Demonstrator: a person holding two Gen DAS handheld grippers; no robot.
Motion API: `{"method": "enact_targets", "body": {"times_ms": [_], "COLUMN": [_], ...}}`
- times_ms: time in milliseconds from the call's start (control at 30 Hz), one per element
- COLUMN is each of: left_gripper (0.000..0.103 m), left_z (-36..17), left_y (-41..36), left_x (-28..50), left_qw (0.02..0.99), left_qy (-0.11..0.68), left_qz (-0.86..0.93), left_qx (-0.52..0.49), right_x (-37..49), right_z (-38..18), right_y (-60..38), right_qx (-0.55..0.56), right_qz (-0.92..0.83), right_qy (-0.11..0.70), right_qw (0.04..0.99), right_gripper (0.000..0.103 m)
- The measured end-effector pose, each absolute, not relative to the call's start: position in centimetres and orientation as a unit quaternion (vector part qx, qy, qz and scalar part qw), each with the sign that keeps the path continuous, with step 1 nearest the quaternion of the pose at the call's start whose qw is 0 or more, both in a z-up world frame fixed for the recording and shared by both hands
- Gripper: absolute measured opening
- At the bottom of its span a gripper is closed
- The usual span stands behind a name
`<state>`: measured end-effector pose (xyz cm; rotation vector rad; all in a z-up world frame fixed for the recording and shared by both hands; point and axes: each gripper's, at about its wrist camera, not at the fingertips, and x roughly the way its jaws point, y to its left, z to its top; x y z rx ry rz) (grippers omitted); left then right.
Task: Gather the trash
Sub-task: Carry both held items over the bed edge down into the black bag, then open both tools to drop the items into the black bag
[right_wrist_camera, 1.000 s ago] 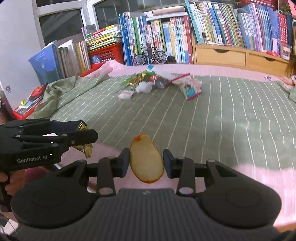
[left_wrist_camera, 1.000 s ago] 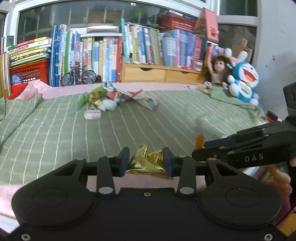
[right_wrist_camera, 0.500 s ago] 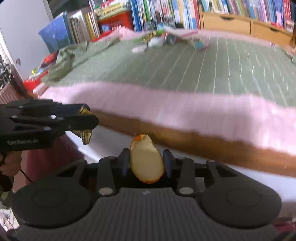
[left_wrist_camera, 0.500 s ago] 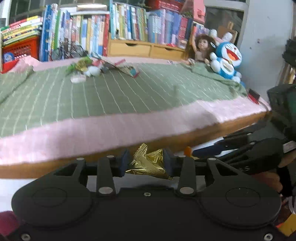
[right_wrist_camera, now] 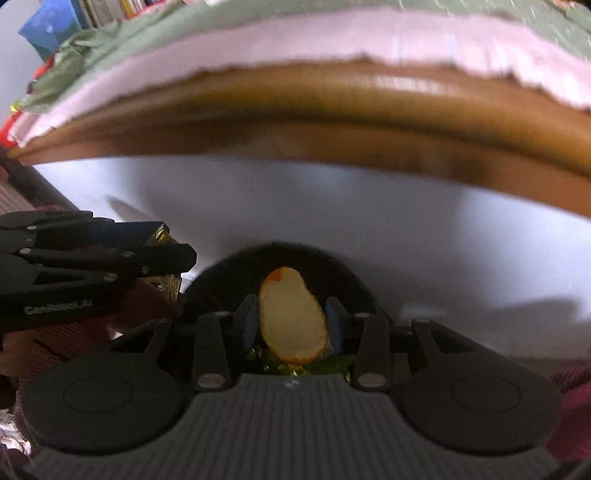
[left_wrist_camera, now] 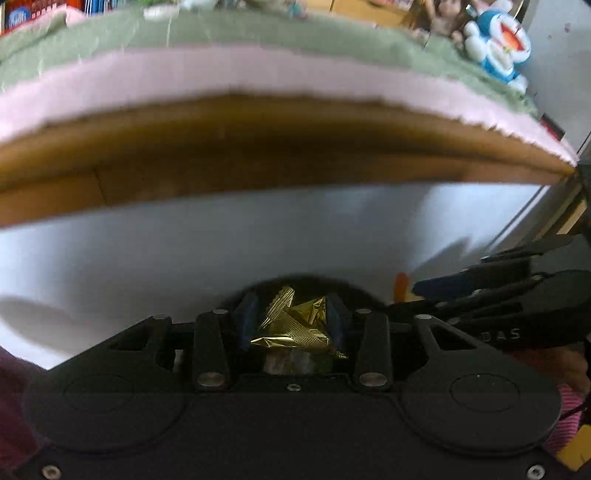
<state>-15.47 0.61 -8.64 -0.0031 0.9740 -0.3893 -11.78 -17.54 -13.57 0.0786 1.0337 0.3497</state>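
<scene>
My left gripper (left_wrist_camera: 291, 310) is shut on a crumpled gold foil wrapper (left_wrist_camera: 295, 325). Just beyond and below its fingers lies the round black rim of a trash bin (left_wrist_camera: 354, 291). My right gripper (right_wrist_camera: 291, 314) is shut on a pale fruit peel (right_wrist_camera: 291, 317) with an orange edge, held upright over the same bin (right_wrist_camera: 351, 280). Green and gold wrappers (right_wrist_camera: 273, 363) lie inside, under the peel. Each view shows the other gripper alongside: the right gripper (left_wrist_camera: 417, 288) at the right, the left gripper (right_wrist_camera: 177, 254) at the left with foil (right_wrist_camera: 168, 286) sticking out.
The bed's wooden side rail (left_wrist_camera: 258, 147) runs across above, topped by a pink sheet (left_wrist_camera: 221, 70) and a green blanket (left_wrist_camera: 295, 29). White floor (left_wrist_camera: 184, 251) lies between bed and bin. A blue plush toy (left_wrist_camera: 498, 48) sits at the bed's far right.
Both grippers sank from above the bed to below its edge and tilted down, so the floor and the black bin came into view. Each keeps its hold on its piece of trash.
</scene>
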Motion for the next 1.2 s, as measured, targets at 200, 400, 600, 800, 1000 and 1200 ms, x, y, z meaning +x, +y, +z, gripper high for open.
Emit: {"method": "enact_targets", "body": {"times_ms": [200,400,600,800,1000,1200], "left_gripper": [0.038,0.041,0.053,0.066,0.073,0.077], "left_z": [-10.8,-11.1,-11.5,-11.5,-11.0,-10.9], "left_y": [0.6,0.3,0.0,-0.2,-0.1,-0.2], "left_x": [-14.6,-14.1,-13.8,-13.8,-14.1,-14.2], "left_qw": [0.855,0.852,0.846,0.85,0.848,0.849], "left_qy": [0.487,0.49,0.499,0.494,0.494,0.493], "left_qz": [-0.179,-0.183,-0.19,-0.185,-0.191,-0.193], "left_qx": [-0.011,-0.007,-0.006,0.0,-0.002,0.001], "right_x": [-11.4,-11.2,-11.1,-11.0,-11.1,-11.1], "right_z": [-14.8,-14.8,-14.4,-14.0,-13.5,-13.1], "right_y": [-18.1,-17.8,-18.0,-18.0,-18.1,-18.4], "right_qx": [0.058,0.06,0.057,0.053,0.047,0.048], "right_qz": [0.152,0.15,0.153,0.152,0.148,0.145], "right_qy": [0.505,0.503,0.504,0.503,0.495,0.489], "right_qw": [0.848,0.849,0.848,0.849,0.855,0.859], "right_gripper": [0.045,0.052,0.07,0.074,0.076,0.076]}}
